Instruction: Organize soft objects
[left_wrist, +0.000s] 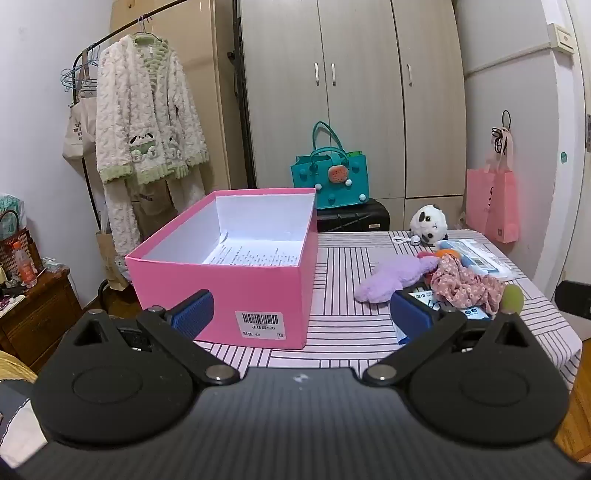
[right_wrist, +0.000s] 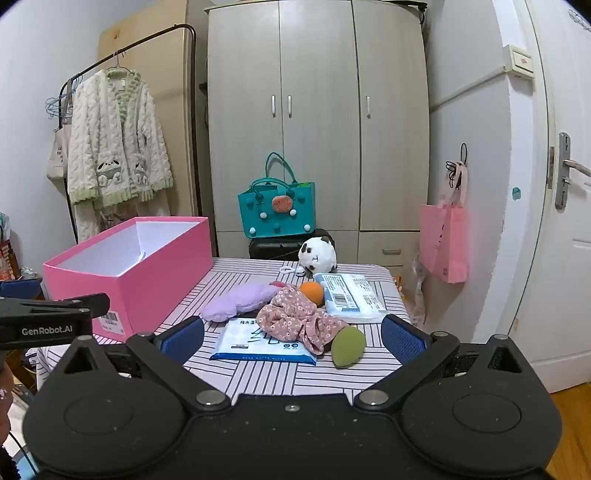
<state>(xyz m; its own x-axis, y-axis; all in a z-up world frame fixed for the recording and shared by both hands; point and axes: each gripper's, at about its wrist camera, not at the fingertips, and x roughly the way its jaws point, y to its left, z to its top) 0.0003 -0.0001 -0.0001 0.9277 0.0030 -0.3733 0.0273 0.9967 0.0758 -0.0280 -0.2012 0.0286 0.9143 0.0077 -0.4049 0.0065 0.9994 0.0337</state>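
Observation:
An open pink box (left_wrist: 236, 291) (right_wrist: 147, 273) with a white inside stands on the left of the striped table (left_wrist: 340, 332) (right_wrist: 258, 376). To its right lie a purple plush piece (left_wrist: 391, 277) (right_wrist: 240, 301), a pink floral cloth (left_wrist: 465, 284) (right_wrist: 299, 317), an orange ball (right_wrist: 312, 292), a green egg-shaped sponge (right_wrist: 347, 347) (left_wrist: 512, 299) and a black-and-white plush panda (left_wrist: 428, 223) (right_wrist: 317, 254). My left gripper (left_wrist: 301, 314) is open just before the box's front. My right gripper (right_wrist: 293, 341) is open near the cloth and a wipes pack (right_wrist: 258, 341), touching nothing.
A second blue-and-white pack (right_wrist: 351, 299) lies behind the cloth. Beyond the table stand a teal bag (left_wrist: 328, 177) on a black case, a wardrobe (right_wrist: 317, 122), a clothes rack with a fluffy robe (left_wrist: 147, 122) and a pink bag (right_wrist: 443, 240) by the door.

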